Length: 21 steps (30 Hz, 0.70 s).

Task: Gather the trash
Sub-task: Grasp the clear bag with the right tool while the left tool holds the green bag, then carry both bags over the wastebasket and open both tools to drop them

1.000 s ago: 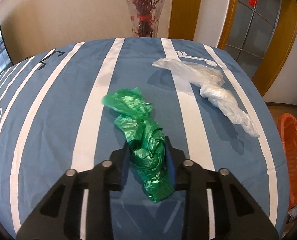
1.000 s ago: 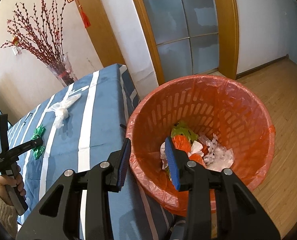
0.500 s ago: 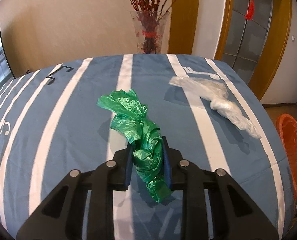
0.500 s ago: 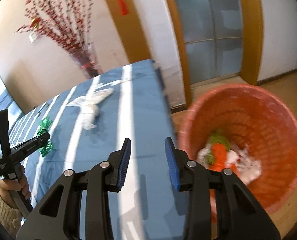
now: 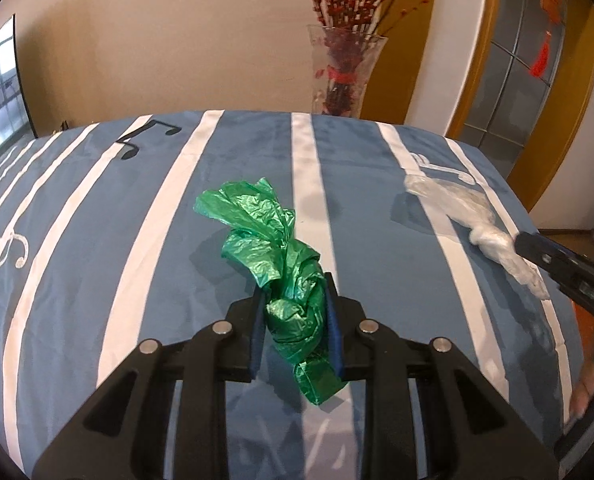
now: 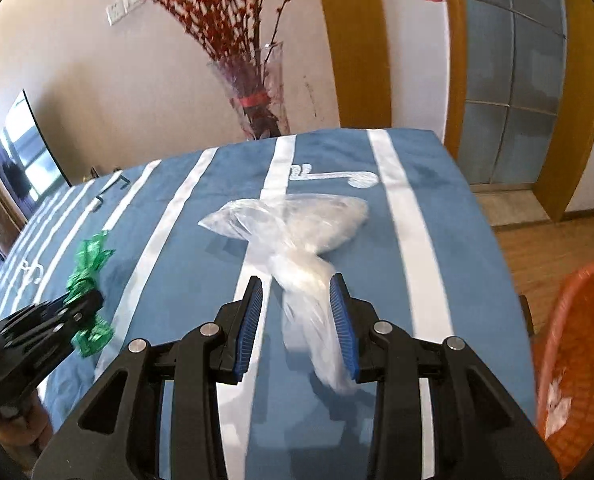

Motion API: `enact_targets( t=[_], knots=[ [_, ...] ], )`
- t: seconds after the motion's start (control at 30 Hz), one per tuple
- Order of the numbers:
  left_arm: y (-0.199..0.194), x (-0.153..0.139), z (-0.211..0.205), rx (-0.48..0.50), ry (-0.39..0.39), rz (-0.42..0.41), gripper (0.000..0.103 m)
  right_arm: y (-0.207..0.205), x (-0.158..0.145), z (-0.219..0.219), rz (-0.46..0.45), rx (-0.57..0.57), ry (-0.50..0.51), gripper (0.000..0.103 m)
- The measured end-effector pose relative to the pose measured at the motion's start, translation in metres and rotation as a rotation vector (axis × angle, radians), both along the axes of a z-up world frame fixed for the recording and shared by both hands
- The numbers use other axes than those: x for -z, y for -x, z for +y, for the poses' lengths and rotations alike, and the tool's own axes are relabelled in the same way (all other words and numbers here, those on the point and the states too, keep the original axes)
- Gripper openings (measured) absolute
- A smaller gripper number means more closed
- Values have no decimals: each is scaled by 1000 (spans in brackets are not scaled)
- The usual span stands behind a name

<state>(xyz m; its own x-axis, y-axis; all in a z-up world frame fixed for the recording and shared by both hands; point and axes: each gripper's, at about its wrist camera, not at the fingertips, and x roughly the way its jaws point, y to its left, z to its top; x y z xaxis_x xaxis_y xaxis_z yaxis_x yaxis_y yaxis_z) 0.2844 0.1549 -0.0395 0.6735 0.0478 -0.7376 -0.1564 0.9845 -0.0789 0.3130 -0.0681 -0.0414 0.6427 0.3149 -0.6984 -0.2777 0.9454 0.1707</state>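
Note:
A crumpled green plastic bag (image 5: 257,216) is pinched at its knotted middle by my left gripper (image 5: 294,288), which is shut on it; the bag's tail hangs below the fingers over the blue striped tablecloth (image 5: 97,240). A clear plastic bag (image 6: 293,220) lies on the cloth, its twisted tail running between the fingers of my right gripper (image 6: 296,280), which is open around it, closer to the right pad. The right wrist view also shows the green bag (image 6: 87,264) in the left gripper (image 6: 85,304) at far left. In the left wrist view the clear bag (image 5: 457,204) lies at the right.
An orange bin (image 6: 569,320) holding scraps stands on the wooden floor past the table's right edge. A glass vase (image 5: 343,76) of red branches stands at the table's far edge. A hand (image 5: 589,388) grips the right tool at the frame's right.
My right gripper swung from over the orange bin to the table and now straddles the clear bag. My left gripper, still clamped on the green bag, drew back across the cloth.

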Motion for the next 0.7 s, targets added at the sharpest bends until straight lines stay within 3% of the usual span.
enact_targets(
  t=[0.3,0.5,0.7],
  knots=[
    [-2,3,7,-7,6,5,26,-12,16,11,29,1,98,36],
    [-1,0,-2,6,7,3,26,-6,18,9,25,-6,151,11],
    [3,-6,-17,27,11,1,26,12,1,-17,-4,26,81,7]
  ],
)
